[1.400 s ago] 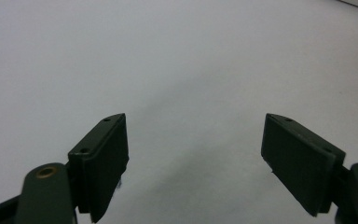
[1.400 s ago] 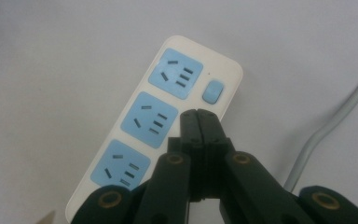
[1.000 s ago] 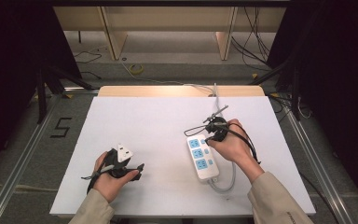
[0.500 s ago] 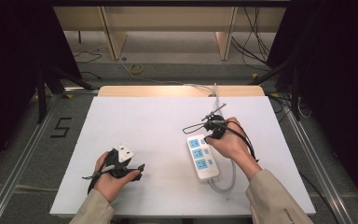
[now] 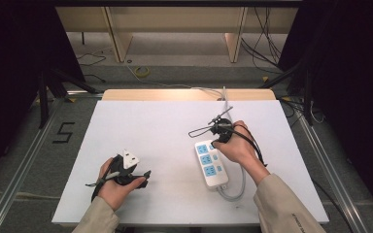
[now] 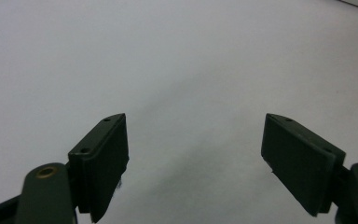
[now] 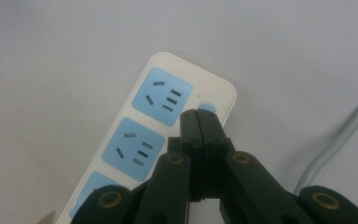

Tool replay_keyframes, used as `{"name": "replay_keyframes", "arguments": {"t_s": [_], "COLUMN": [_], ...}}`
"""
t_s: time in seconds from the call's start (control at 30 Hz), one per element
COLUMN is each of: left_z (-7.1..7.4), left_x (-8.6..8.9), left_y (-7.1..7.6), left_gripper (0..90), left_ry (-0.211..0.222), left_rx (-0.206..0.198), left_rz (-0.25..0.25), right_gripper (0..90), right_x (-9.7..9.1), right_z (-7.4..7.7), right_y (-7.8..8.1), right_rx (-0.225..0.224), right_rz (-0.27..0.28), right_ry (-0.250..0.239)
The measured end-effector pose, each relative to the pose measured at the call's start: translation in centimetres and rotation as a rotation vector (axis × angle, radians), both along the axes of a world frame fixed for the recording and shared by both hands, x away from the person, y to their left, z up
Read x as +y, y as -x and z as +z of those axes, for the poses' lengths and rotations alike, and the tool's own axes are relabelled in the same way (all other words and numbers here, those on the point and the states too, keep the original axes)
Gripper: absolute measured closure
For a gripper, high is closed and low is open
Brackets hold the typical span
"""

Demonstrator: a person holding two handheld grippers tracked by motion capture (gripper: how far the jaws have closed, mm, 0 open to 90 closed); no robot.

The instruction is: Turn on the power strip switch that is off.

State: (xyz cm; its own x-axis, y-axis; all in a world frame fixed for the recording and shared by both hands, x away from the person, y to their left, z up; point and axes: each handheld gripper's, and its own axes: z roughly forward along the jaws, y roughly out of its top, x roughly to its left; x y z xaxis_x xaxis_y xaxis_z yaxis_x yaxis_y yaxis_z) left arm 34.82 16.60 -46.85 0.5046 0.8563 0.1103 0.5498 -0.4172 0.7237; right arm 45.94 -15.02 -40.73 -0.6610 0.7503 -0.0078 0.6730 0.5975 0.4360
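Note:
A white power strip (image 5: 211,165) with three blue sockets lies on the white table (image 5: 165,126), right of centre. My right gripper (image 5: 215,141) is over its far end, jaws shut with nothing between them. In the right gripper view the shut tips (image 7: 199,117) sit at the small blue switch (image 7: 208,107) beside the end socket of the power strip (image 7: 142,144), covering part of it; I cannot tell if they touch it. My left gripper (image 5: 143,175) rests near the table's front left. Its jaws (image 6: 193,135) stand wide open over bare table.
The strip's grey cable (image 5: 235,191) loops off its near end and runs along its right side (image 7: 340,140). Thin black cables trail from the right gripper over the hand. Beyond the table's far edge are wooden furniture legs (image 5: 119,36) and loose cords on the floor.
The right hand has shifted slightly toward the strip's far end with its jaws still shut. The left hand and its gripper have stayed put.

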Motion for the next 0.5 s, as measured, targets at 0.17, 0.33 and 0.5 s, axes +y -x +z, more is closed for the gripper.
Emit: {"name": "replay_keyframes", "arguments": {"t_s": [0.17, 0.33, 0.5], "left_z": [0.0, 0.0, -0.01], "left_x": [0.03, 0.0, 0.0], "left_y": [-0.01, -0.01, -0.02], "left_gripper": [22.8, 22.8, 22.8], "left_ry": [0.001, 0.001, 0.001], "left_rx": [0.0, 0.0, 0.0], "left_rz": [0.0, -0.001, 0.0], "right_gripper": [90.0, 90.0, 90.0], "right_x": [0.25, 0.48, 0.72], "right_z": [-0.01, -0.11, -0.24], "right_y": [-0.28, -0.58, -0.8], "right_rx": [0.005, 0.006, 0.011], "right_rz": [0.002, 0.003, 0.002], "right_ry": [0.003, 0.001, 0.004]}}
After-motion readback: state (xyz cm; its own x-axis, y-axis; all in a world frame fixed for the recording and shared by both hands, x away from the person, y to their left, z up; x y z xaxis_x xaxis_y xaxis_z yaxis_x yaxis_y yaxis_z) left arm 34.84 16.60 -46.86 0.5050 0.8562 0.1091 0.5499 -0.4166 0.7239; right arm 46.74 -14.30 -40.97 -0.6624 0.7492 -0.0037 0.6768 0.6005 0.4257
